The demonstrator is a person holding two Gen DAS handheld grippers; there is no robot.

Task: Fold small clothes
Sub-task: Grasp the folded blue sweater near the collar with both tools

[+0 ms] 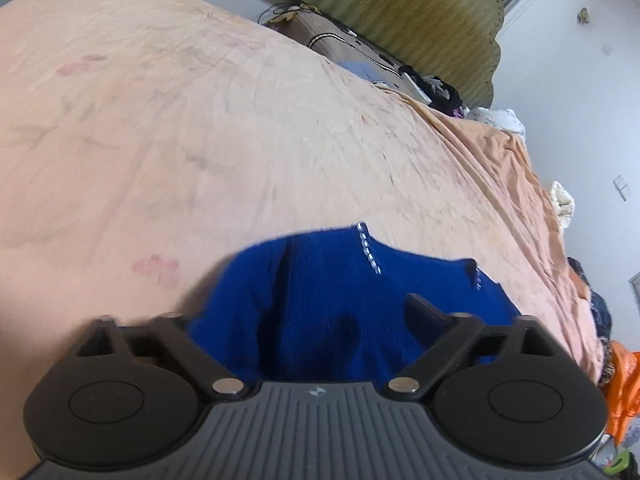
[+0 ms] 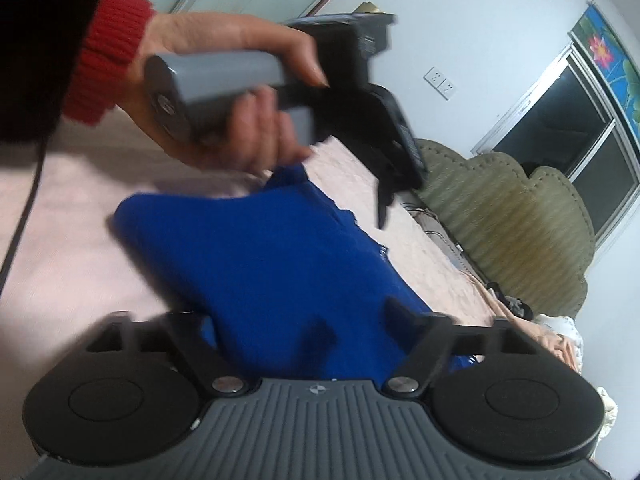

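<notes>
Lying under right claw: blue sweater.

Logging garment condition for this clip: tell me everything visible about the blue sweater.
The blue sweater is a deep royal-blue knit, soft and fuzzy-looking, with a short line of small shiny beads near one edge. It lies bunched and partly folded, not flat, on the peach bedspread. In both wrist views its cloth reaches between each tool's fingers; blur hides whether either is gripping it. The left tool hangs just above its far edge.

Royal-blue knit garment with pale bead rows, on peach faintly flowered bedspread; striped olive headboard.
</notes>
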